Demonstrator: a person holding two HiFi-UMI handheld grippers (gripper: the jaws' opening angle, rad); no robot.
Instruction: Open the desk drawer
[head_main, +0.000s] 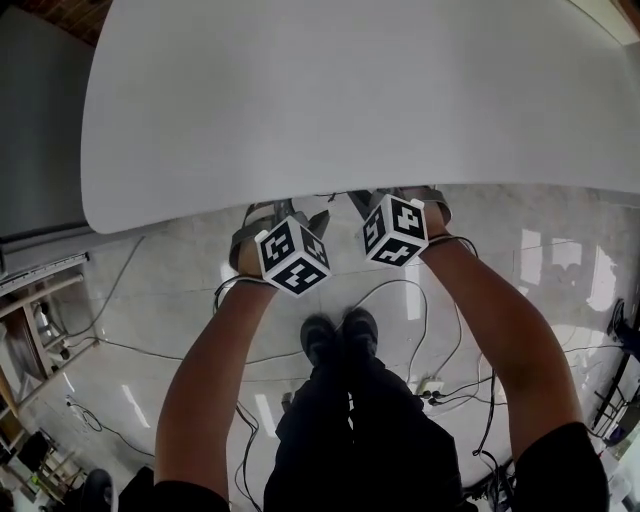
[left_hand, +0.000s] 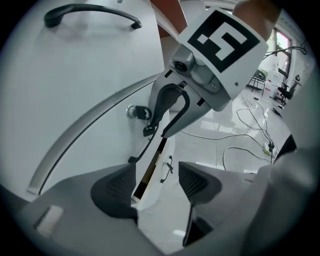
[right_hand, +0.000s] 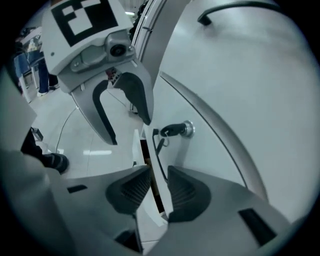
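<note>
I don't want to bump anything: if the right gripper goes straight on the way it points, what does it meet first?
Probably the edge of the ajar white panel, which already stands between the jaws of the right gripper, with the key further on. Depth is hard to judge.

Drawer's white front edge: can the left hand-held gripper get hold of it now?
Probably yes: the front edge sits between the left hand-held gripper's open jaws, with nothing else in the gap; the right hand-held gripper straddles it farther along.

Glossy pale tile floor (head_main: 560, 265), window glare; cables (head_main: 488, 415) strewn, power strip (head_main: 432, 388); wooden shelving (head_main: 20, 340) at left.
</note>
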